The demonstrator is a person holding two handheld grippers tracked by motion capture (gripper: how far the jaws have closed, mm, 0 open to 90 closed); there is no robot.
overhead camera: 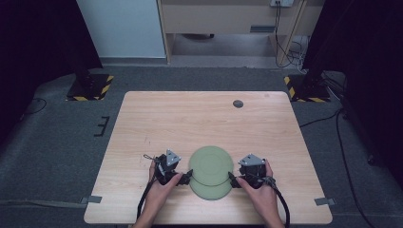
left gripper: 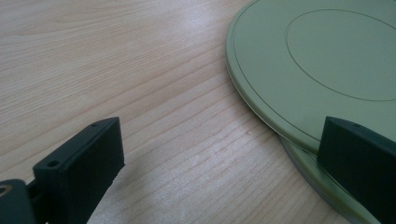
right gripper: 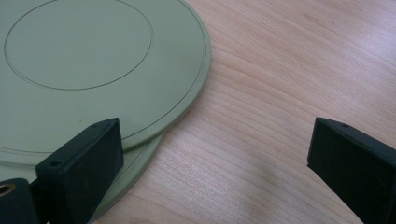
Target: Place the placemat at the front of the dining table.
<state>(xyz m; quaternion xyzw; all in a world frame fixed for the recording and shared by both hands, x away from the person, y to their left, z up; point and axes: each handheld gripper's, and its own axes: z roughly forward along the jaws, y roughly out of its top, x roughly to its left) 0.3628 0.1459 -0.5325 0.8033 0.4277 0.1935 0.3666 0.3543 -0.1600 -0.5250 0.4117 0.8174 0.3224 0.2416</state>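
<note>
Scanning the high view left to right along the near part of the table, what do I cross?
Left hand → left gripper → stacked green plates → right gripper → right hand. Both grippers sit open at opposite edges of the plates, on the wooden table.

upper plate [overhead camera: 210, 164]: round, pale green, flat, a thin ring line circling its middle, lying on the lower one and shifted toward the table's far edge
lower plate [overhead camera: 212, 192]: same green, flat on the table, only its near rim showing
</note>
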